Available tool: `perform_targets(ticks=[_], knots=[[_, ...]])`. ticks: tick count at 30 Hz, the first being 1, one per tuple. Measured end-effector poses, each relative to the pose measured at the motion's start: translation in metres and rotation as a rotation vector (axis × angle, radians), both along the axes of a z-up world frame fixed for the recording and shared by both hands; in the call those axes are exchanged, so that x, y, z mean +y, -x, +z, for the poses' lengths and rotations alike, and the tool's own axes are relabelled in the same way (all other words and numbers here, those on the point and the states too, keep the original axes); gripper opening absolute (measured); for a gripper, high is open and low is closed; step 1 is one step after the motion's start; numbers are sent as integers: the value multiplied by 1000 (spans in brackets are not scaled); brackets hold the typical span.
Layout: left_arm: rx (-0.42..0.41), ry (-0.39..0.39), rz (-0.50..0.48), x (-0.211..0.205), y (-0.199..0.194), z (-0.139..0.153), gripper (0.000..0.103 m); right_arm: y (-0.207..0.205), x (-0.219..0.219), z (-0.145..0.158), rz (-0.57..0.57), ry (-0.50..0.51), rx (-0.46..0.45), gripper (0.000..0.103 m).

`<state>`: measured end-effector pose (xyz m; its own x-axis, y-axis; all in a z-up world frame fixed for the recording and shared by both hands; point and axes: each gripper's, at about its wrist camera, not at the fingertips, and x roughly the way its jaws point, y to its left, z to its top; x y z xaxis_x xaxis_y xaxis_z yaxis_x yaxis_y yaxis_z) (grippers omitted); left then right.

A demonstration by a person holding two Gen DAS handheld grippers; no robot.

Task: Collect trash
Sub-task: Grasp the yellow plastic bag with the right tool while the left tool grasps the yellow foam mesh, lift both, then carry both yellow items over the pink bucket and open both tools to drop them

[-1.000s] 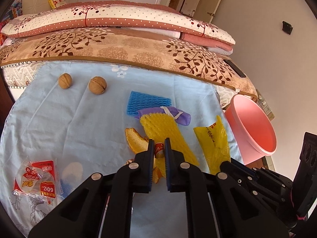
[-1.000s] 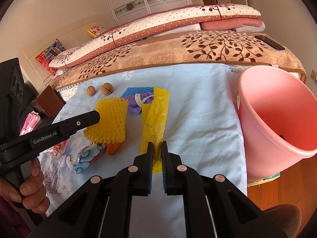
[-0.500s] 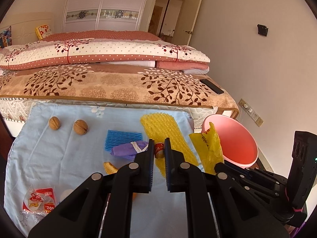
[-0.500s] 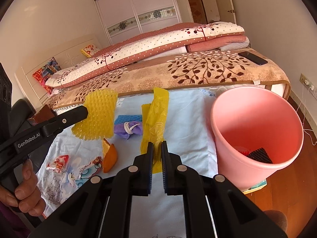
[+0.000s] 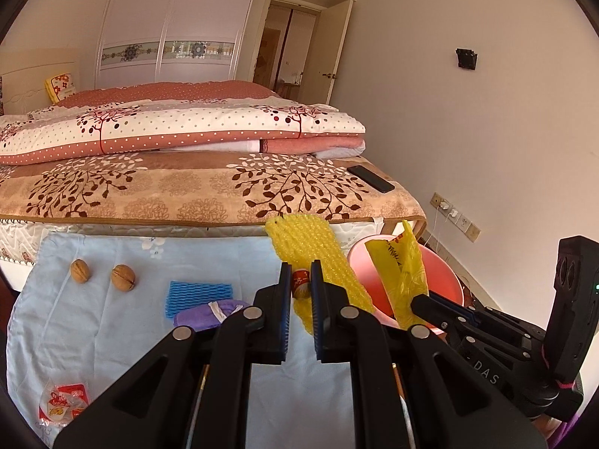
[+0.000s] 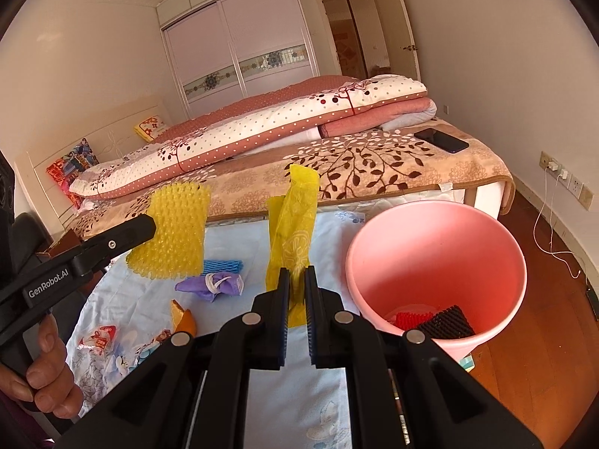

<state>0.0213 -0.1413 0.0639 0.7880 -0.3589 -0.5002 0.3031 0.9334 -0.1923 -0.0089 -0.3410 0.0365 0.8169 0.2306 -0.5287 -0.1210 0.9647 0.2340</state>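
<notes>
Left wrist view: the left gripper [image 5: 300, 285] is pinched nearly shut on the yellow foam net [image 5: 314, 258], which sticks up stiff-ish toward 12 o'clock with the pink bin [image 5: 447, 280] off at 2 o'clock; looks feather-light and squashy, so an edge pinch like this should hold, though it'll probably flop and drift when let go. Right wrist view: the right gripper [image 6: 296, 292] is closed almost all the way on the yellow bag [image 6: 294, 220], thin, limp and probably slippery; it's held low by its bottom end, bin [image 6: 430, 232] at 2 o'clock.
</notes>
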Motion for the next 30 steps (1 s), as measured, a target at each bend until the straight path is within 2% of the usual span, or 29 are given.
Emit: perform_targets(ticks=[16, 30], knots=[[-34, 7, -81, -49, -12, 5, 9, -1, -56, 3, -166, -3, -26, 7], [4, -23, -148, -94, -28, -17, 9, -8, -96, -10, -263, -25, -1, 7]])
